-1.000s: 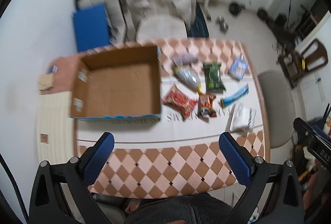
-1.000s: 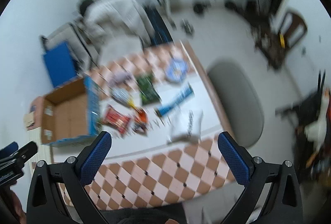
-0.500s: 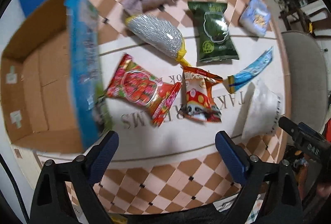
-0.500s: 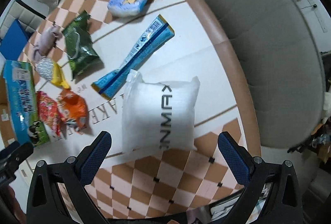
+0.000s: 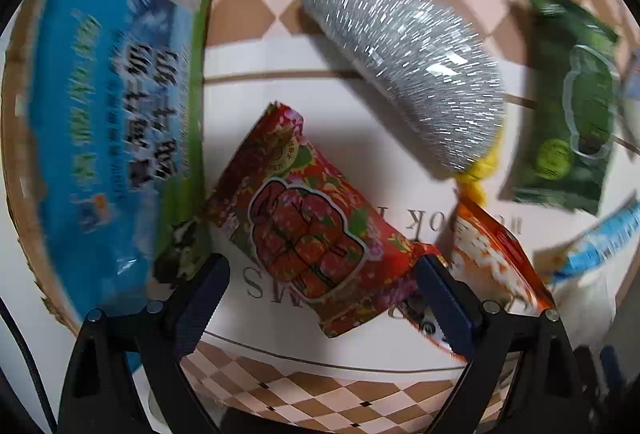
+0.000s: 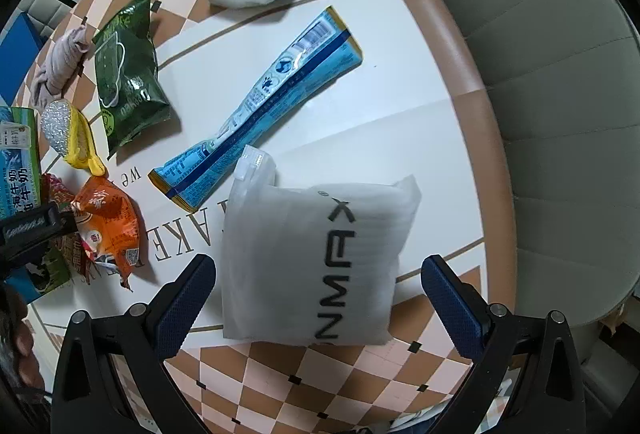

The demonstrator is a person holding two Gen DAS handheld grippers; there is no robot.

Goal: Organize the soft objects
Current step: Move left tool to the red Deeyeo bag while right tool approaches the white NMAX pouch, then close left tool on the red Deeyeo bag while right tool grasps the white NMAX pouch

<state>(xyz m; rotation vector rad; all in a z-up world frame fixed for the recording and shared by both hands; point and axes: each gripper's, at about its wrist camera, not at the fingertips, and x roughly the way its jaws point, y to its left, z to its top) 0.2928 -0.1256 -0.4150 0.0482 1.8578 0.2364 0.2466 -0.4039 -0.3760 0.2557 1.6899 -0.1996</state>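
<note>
I've dropped both grippers low over the worktop [image 6: 400,45]. Left gripper [image 5: 320,294] straddles the red packet [image 5: 304,222] — wide, gripping nothing. Right gripper [image 6: 318,288] brackets the white pouch [image 6: 316,258] — open, ready to close.

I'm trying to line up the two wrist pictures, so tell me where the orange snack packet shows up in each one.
Left wrist view: the orange snack packet lies low on the right, partly behind the left gripper's right finger.
Right wrist view: it lies at the left edge, about mid-height, left of the right gripper.
Shared landmark: the silver and yellow pouch, just above the packet in both.
</note>
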